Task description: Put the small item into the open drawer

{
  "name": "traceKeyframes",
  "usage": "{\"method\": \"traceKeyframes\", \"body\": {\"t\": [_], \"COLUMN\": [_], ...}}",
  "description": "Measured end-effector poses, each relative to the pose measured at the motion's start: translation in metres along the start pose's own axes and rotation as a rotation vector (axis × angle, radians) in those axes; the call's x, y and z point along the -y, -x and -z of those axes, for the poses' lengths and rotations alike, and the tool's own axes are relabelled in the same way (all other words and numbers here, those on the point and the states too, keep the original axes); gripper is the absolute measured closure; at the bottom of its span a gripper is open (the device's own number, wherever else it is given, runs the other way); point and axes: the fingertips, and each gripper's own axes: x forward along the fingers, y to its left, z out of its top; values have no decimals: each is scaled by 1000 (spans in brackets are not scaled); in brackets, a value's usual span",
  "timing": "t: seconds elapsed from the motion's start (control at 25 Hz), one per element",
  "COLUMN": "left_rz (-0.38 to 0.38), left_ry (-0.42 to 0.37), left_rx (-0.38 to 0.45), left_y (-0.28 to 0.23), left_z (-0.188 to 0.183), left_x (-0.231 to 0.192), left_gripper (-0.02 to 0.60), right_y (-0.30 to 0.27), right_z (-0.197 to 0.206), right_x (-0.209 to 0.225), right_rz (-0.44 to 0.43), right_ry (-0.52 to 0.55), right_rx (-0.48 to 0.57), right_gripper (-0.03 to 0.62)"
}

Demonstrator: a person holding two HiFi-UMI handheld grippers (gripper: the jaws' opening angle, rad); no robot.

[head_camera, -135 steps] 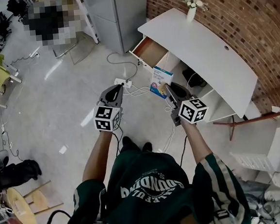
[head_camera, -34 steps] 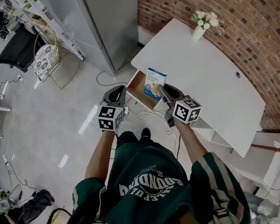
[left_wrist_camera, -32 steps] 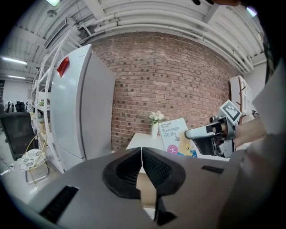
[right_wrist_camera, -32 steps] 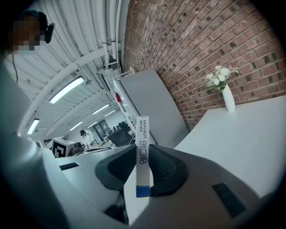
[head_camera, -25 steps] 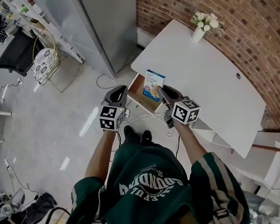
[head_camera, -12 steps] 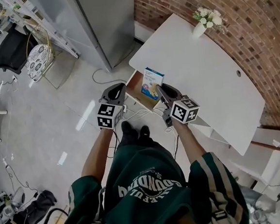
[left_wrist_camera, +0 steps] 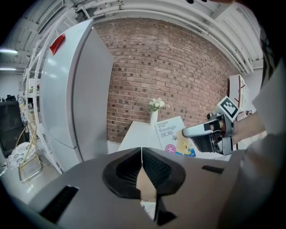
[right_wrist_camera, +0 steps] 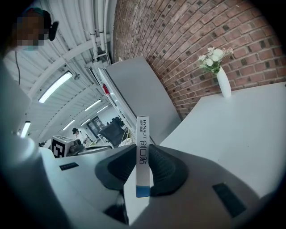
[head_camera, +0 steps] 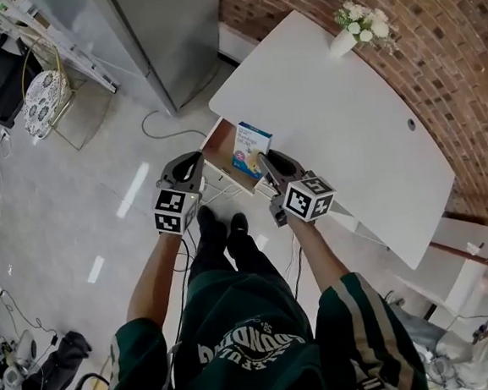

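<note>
A blue and white bandage box (head_camera: 252, 147) is held upright, and my right gripper (head_camera: 263, 160) is shut on its lower end. The box hangs over the open wooden-bottomed drawer (head_camera: 220, 146) at the left end of the white desk (head_camera: 339, 114). In the right gripper view the box (right_wrist_camera: 143, 147) stands edge-on, pinched between the two pads. My left gripper (head_camera: 192, 160) is shut and empty, just left of the drawer. The left gripper view shows its jaws (left_wrist_camera: 141, 150) closed, with the box (left_wrist_camera: 173, 135) and my right gripper (left_wrist_camera: 210, 130) beyond them.
A vase of white flowers (head_camera: 345, 35) stands at the desk's far end against the brick wall (head_camera: 434, 37). A tall grey cabinet (head_camera: 158, 32) stands left of the desk. White cables (head_camera: 218, 188) lie on the floor below the drawer, by the person's feet (head_camera: 222, 230).
Both grippers have come down toward the drawer, the right one still holding the box. The person has stepped closer to the desk.
</note>
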Motion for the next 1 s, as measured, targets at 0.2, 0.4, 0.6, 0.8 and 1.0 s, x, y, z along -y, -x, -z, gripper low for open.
{"method": "traceKeyframes", "body": {"t": [0.2, 0.4, 0.6, 0.8, 1.0], "left_rz": [6, 7, 5, 4, 11], "left_ry": [3, 9, 27, 57, 82], "left_rx": [-15, -18, -40, -66, -93], "left_y": [-8, -13, -20, -21, -31], "left_z": [16, 32, 53, 81, 108], "left_x": [-4, -10, -17, -24, -29], "left_gripper": [561, 561, 561, 561, 561], "right_y": [-13, -28, -42, -56, -71], "right_z": [14, 43, 76, 111, 131], "right_x": [9, 10, 23, 35, 59], "right_rz": [9, 9, 25, 51, 97], "right_ry": [5, 42, 40, 57, 116], "right_rx": [-27, -79, -131, -183, -201], "right_gripper": [493, 493, 493, 493, 493]}}
